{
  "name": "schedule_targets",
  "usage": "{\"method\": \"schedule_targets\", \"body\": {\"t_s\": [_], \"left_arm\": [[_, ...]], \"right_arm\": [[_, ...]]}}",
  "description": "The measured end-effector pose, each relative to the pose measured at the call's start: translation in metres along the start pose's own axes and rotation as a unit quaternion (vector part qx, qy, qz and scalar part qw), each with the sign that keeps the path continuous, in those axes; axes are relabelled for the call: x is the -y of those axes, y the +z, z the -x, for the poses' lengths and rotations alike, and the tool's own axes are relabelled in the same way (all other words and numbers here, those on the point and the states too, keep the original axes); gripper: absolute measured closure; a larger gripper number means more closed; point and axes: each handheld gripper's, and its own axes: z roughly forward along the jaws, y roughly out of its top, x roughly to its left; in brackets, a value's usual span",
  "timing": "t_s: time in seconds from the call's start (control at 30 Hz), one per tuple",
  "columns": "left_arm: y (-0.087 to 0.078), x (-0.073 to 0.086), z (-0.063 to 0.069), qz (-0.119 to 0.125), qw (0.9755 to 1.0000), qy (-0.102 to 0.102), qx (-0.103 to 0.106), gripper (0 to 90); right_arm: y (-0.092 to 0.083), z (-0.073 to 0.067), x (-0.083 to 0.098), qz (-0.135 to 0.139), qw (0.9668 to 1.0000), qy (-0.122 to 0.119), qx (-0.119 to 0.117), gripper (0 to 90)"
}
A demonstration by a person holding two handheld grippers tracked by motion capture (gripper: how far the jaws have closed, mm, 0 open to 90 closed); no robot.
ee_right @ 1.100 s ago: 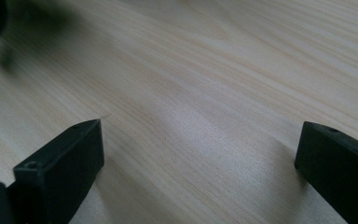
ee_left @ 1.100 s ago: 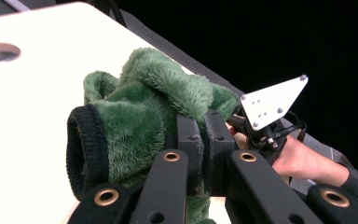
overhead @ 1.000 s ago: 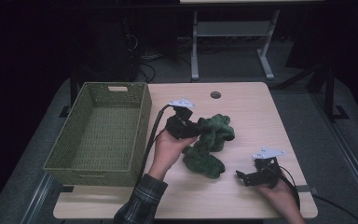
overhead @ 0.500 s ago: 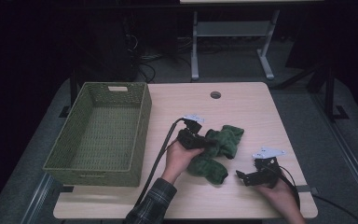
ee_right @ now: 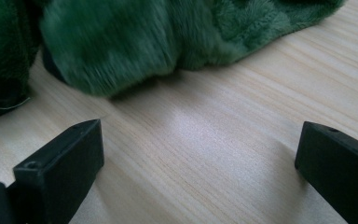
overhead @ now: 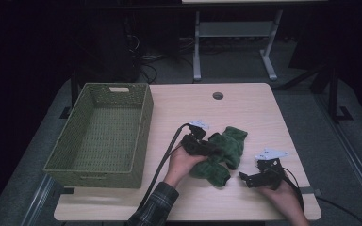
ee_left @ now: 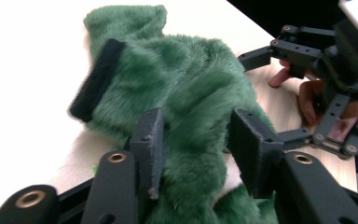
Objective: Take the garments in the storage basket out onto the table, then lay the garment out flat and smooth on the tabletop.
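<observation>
Two grippers work at the table (overhead: 245,108) we look down on, and between them lies a green plush cloth (overhead: 221,153), crumpled in a heap on the pale wood toward the near right part of the top.

We see the left gripper (overhead: 210,151) lying low across the left side of that heap, held by the person's left hand (overhead: 181,162), with its cable running back toward the near edge. In the left gripper view its jaws have just been opening, and a fold of the green plush cloth (ee_left: 186,107) sits between them: the left pad still brushes the fur, while the right pad stands a little off it (so we read the jaws as spread around the fold rather than pinching it). A dark band (ee_left: 95,79) edges the cloth on its far left side.

We find the right gripper (overhead: 245,178) resting on the wood just to the right of the heap, in the person's right hand (overhead: 283,197). In the right gripper view its jaws stand wide apart with bare tabletop between them, and the green plush cloth (ee_right: 168,32) lies just beyond their tips, not touched.

Off to the left stands a woven green basket (overhead: 141,136), well apart from the cloth.
</observation>
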Motion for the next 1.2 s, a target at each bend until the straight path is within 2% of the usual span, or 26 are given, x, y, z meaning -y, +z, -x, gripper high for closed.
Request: {"method": "schedule_targets", "body": {"t_s": [0.17,0.5,0.57,0.67,0.73,0.87,1.03,1.2], "left_arm": [[-0.017,0.004,0.011,0.002,0.9999,0.015,-0.007,53.6],[-0.047,0.017,0.032,0.005,0.999,0.045,-0.007,53.4],[-0.052,0.019,0.036,0.01,0.9987,0.049,-0.004,53.4],[-0.055,0.025,0.043,0.011,0.9983,0.058,-0.003,53.9],[-0.056,0.03,0.048,0.012,0.9979,0.064,-0.003,54.6],[-0.052,0.041,0.054,0.003,0.9976,0.069,-0.003,55.3],[-0.041,0.056,0.056,-0.007,0.9975,0.069,-0.007,56.5],[-0.025,0.066,0.052,-0.023,0.9969,0.072,-0.022,53.7]], "right_arm": [[0.0,0.0,0.0,0.0,1.0,0.0,0.0,0.9],[-0.003,-0.001,0.001,-0.006,1.0,0.004,0.001,1.4],[-0.005,-0.001,0.0,-0.011,0.9999,0.008,-0.003,6.3],[-0.011,-0.003,0.001,-0.004,0.9999,0.009,-0.005,8.2],[-0.016,-0.004,0.001,0.002,0.9999,0.007,-0.008,13.0],[-0.024,-0.008,0.002,0.006,0.9998,0.009,-0.015,13.9],[-0.029,-0.015,0.001,0.009,0.9986,0.024,-0.045,15.3],[-0.025,-0.028,-0.002,0.003,0.9978,0.004,-0.066,17.2]]}}
